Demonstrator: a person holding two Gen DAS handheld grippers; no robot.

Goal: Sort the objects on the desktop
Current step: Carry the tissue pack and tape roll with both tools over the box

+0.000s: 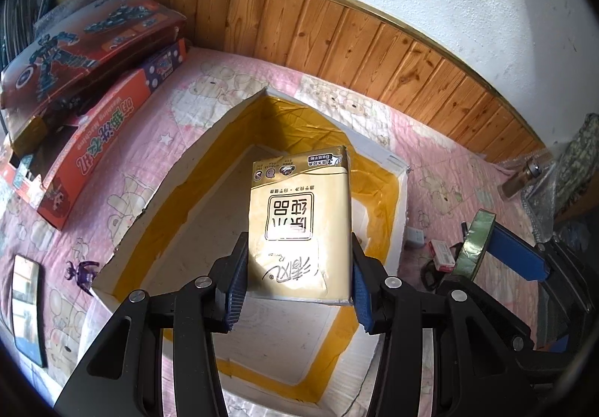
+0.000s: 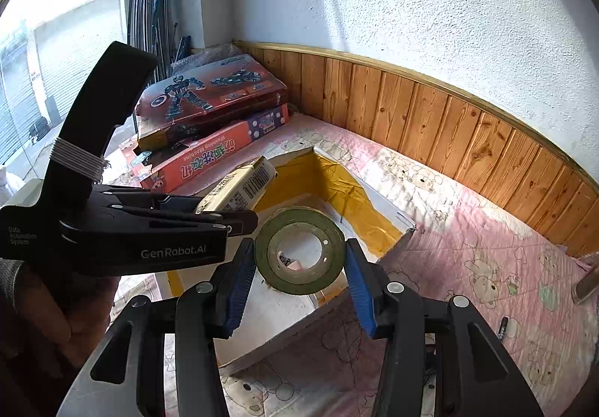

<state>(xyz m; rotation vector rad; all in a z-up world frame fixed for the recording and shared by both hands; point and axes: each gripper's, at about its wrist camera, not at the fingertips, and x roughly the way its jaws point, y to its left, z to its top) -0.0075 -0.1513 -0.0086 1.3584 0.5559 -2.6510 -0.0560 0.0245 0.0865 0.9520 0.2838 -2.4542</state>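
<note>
My left gripper (image 1: 297, 289) is shut on a golden tissue pack (image 1: 299, 226) and holds it above the open white foam box (image 1: 179, 162) lined with yellow tape. In the right wrist view the same pack (image 2: 239, 190) sticks out of the left gripper's black body (image 2: 123, 226), over the box (image 2: 389, 209). My right gripper (image 2: 299, 276) is shut on a green tape roll (image 2: 299, 252), blue pads pressing its rim, near the box's right wall. In the left wrist view that roll (image 1: 475, 241) shows edge-on at the right.
Red toy boxes (image 1: 86, 87) are stacked at the back left on the pink bear-print cloth (image 1: 441, 188). A phone (image 1: 26, 304) and a purple figure (image 1: 84, 273) lie left of the box. A small red-and-white pack (image 1: 443, 254), a white item (image 1: 414, 236), a marker (image 2: 502, 329) and a bottle (image 1: 520, 177) lie right.
</note>
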